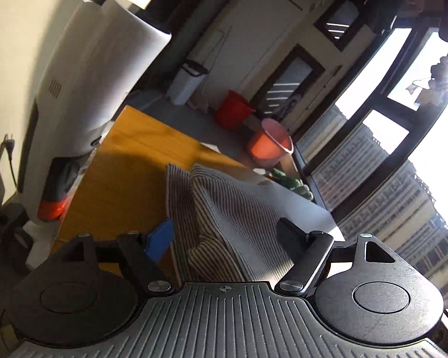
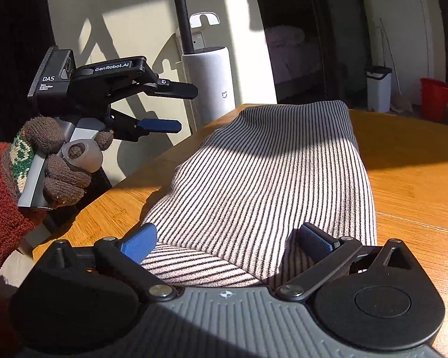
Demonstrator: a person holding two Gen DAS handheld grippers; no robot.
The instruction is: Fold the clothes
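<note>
A black-and-white striped garment [image 2: 268, 173] lies folded on the wooden table [image 2: 418, 179]. My right gripper [image 2: 228, 237] hovers over its near edge, blue pads spread wide, with the cloth under and between them but not pinched. A gloved hand [image 2: 56, 161] holds my left gripper [image 2: 179, 106] up at the left, off the table's edge, with its fingers apart and nothing between them. In the left wrist view the left gripper [image 1: 227, 232] stands open above the striped garment [image 1: 224, 203], which shows a raised fold; the wooden table [image 1: 128, 161] lies beyond.
A white cylindrical air purifier [image 2: 209, 83] stands just past the table's far left edge. A white bin [image 2: 378, 89] and a red bucket [image 2: 434, 98] sit on the floor behind. A pink bucket [image 1: 268, 146] and large windows [image 1: 403, 137] are to the right in the left wrist view.
</note>
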